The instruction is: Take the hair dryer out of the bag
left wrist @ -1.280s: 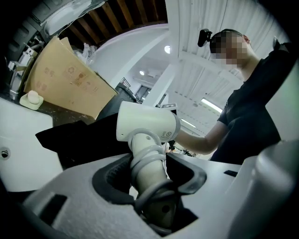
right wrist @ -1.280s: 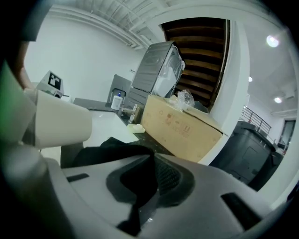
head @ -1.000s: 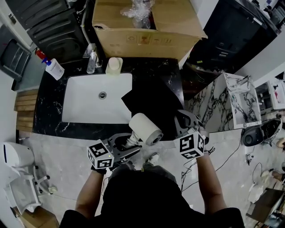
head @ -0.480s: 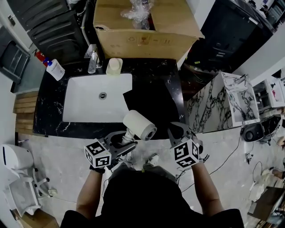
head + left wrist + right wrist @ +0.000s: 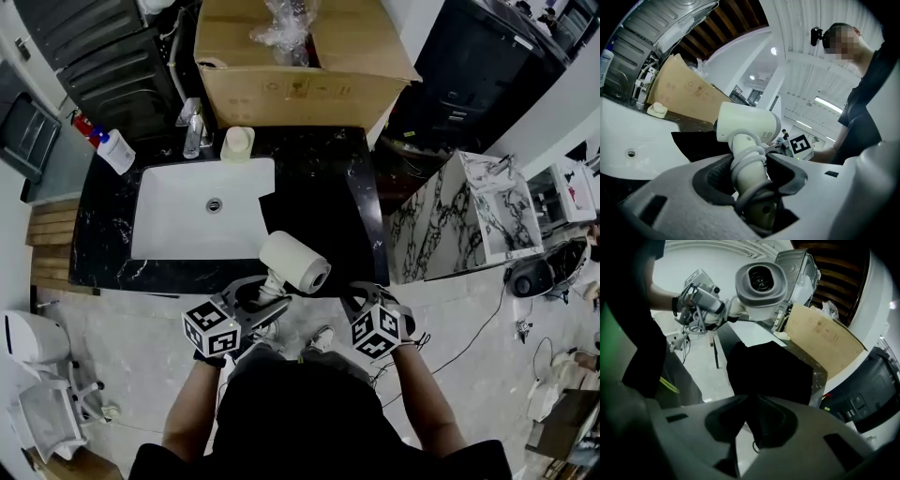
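A white hair dryer (image 5: pixel 293 262) with its cord wound round the handle is out of the bag, over the counter's front edge. My left gripper (image 5: pixel 258 295) is shut on that handle; in the left gripper view the dryer (image 5: pixel 747 124) stands up from between the jaws of the left gripper (image 5: pixel 750 168). The black bag (image 5: pixel 319 202) lies on the dark counter right of the sink. In the right gripper view a fold of the bag (image 5: pixel 771 369) runs down between the jaws of my right gripper (image 5: pixel 749 416), which are opening. The right gripper (image 5: pixel 361 300) sits below the counter edge.
A white sink (image 5: pixel 202 211) is set in the black marble counter (image 5: pixel 112 253), with a faucet (image 5: pixel 194 127) and soap dish (image 5: pixel 237 141) behind it. A large cardboard box (image 5: pixel 300 66) stands at the back. A marble-patterned cabinet (image 5: pixel 459 216) is to the right.
My right gripper has drawn down and back from the counter toward the person's body, and a little leftward. The left gripper with the dryer has hardly moved.
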